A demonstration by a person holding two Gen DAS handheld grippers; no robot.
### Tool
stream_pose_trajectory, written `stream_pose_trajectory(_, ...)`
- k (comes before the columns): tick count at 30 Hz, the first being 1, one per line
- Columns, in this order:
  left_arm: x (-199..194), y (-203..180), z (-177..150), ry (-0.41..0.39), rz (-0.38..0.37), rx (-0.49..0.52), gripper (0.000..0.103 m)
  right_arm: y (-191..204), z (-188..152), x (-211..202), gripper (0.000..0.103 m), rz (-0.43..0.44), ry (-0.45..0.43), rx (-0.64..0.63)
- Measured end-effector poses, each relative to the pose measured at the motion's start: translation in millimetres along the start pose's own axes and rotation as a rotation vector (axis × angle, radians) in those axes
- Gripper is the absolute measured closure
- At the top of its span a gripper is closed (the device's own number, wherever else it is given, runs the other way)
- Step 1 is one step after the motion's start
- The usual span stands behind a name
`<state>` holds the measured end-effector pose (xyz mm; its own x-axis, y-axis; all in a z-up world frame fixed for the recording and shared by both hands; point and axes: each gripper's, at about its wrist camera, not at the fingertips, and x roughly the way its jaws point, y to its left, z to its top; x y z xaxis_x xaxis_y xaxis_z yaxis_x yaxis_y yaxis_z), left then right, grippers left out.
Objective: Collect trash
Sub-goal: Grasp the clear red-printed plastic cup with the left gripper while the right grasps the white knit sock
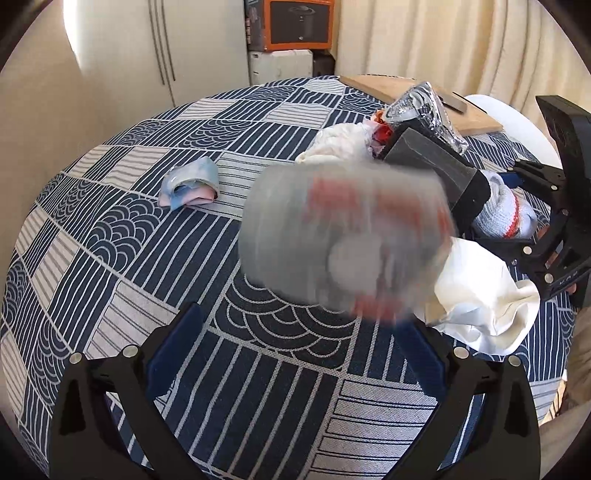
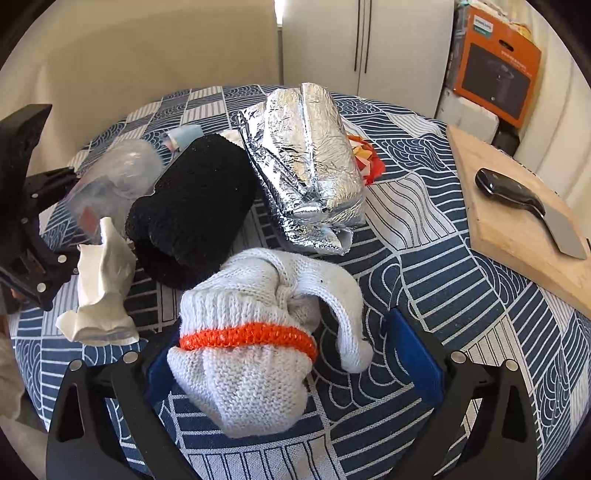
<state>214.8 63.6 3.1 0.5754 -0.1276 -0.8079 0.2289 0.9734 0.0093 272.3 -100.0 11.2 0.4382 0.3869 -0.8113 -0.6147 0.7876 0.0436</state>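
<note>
A clear plastic bottle (image 1: 343, 243) with a red label is blurred just ahead of my open left gripper (image 1: 295, 354); it also shows in the right wrist view (image 2: 114, 181). Neither blue pad touches it. A crumpled white paper (image 1: 484, 306) lies to its right, also seen in the right wrist view (image 2: 103, 288). My right gripper (image 2: 295, 354) is open around a white knit glove (image 2: 255, 332) with an orange band. Beyond it lie a black knit roll (image 2: 192, 210), a crumpled foil bag (image 2: 310, 177) and red-orange scraps (image 2: 369, 158).
A round table with a blue-and-white patterned cloth (image 1: 147, 229) holds a small pink-blue wrapper (image 1: 192, 184). A wooden cutting board (image 2: 517, 221) with a cleaver (image 2: 532, 210) lies at the right. An orange box (image 1: 295, 26) stands behind the table.
</note>
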Motion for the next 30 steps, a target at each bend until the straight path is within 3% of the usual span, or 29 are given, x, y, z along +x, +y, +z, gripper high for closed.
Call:
stream_pose_trajectory(11,0,0,1,-0.003,-0.003,-0.002,0.006,-1,1,0,0.006,0.004,-0.001,0.003)
stream_pose_trajectory(16,-3,-2,6,-0.032,-0.060,-0.038,0.006,-3,0,-2,0.009,0.020,-0.010,0.004)
stream_pose_trajectory(18,-4,-6,11,-0.043,-0.056,-0.037,0.006,-3,-2,-5,0.025,0.015,-0.017,-0.004)
stream_pose_trajectory(19,-3,-7,13,-0.048,-0.051,-0.033,0.006,-3,-3,-9,0.039,0.008,-0.033,-0.013)
stream_pose_trajectory(21,-1,-8,18,-0.048,-0.052,-0.042,0.013,-3,-5,-12,0.046,0.012,-0.039,-0.017)
stream_pose_trajectory(22,0,-8,19,-0.045,-0.058,-0.044,0.023,-5,-7,-14,0.050,0.016,-0.042,-0.011)
stream_pose_trajectory(25,0,-8,22,-0.044,-0.077,-0.054,0.034,-6,-12,-19,0.052,0.027,-0.046,0.001)
stream_pose_trajectory(30,-12,-10,20,-0.063,-0.051,-0.051,0.038,-7,-20,-27,0.053,0.031,-0.046,0.014)
